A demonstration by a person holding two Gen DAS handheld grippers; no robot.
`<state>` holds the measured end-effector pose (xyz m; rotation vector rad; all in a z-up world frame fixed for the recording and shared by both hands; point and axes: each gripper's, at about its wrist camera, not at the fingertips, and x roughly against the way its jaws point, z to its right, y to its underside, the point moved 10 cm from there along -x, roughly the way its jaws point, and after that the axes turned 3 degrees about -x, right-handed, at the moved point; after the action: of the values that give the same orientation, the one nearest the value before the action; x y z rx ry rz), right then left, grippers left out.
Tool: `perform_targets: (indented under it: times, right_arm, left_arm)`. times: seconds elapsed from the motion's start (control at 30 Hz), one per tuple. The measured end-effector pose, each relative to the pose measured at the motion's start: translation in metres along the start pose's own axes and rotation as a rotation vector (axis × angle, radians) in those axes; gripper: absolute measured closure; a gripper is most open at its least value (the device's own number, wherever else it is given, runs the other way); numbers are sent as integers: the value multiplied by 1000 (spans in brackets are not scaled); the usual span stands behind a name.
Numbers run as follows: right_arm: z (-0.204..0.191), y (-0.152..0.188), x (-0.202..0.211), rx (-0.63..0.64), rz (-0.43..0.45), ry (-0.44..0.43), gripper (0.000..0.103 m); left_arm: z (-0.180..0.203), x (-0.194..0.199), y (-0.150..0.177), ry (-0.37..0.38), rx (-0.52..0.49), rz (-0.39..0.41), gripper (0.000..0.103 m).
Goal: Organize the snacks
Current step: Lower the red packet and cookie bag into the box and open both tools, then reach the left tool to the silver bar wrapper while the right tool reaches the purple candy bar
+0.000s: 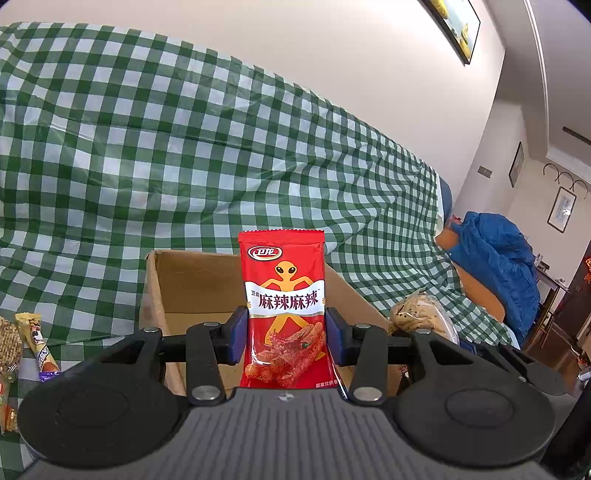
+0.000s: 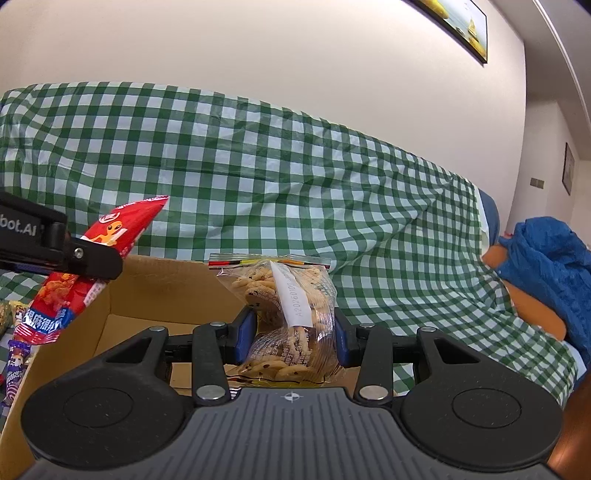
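Both grippers carry loads above the empty-looking cardboard box [image 2: 155, 295]: the left gripper [image 1: 286, 332] clamps a red spicy-strip packet [image 1: 284, 306], the right gripper [image 2: 295, 339] a cookie bag [image 2: 288, 314]. Nothing looks boxed; loose snacks [image 1: 37, 343] wait beside it.

Each fisheye camera sits low behind its own gripper, looking forward and slightly down. Both face the open brown cardboard box [image 1: 192, 291] [image 2: 155, 291] close ahead, with the green-and-white checked cloth [image 1: 184, 147] [image 2: 258, 166] and the white wall [image 1: 295, 33] [image 2: 258, 44] behind. The right view sits further right, catching the left gripper [image 2: 55, 247] at its left edge.
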<state>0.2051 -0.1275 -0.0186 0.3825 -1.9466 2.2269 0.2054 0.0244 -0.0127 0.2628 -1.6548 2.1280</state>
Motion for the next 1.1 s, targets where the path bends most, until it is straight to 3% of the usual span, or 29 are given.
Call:
perform_targets:
  times: [0.23, 0.3, 0.47, 0.5, 0.6, 0.83, 1.03, 1.1]
  right_arm:
    - [0, 0, 0, 4, -3, -4, 59]
    - [-2, 1, 0, 6, -14, -12, 58]
    - [-6, -1, 2, 18, -6, -8, 34]
    - [-6, -1, 3, 17, -4, -10, 33]
    - [-7, -1, 3, 14, -5, -12, 34]
    - [-11, -4, 5, 11, 3, -15, 35]
    - [-16, -6, 14, -5, 16, -31, 49]
    - [-17, -8, 20, -15, 28, -39, 49]
  left_arm:
    - [7, 0, -1, 37, 2, 10, 53]
    - [9, 2, -3, 52, 7, 18, 42]
    - [4, 4, -6, 46, 36, 30, 40]
    - [2, 5, -6, 42, 42, 29, 40]
    - [-3, 7, -6, 28, 51, 29, 48]
    - [-9, 25, -8, -19, -9, 50, 84]
    - [-18, 49, 7, -49, -46, -9, 85]
    - [-23, 60, 3, -67, -83, -21, 85]
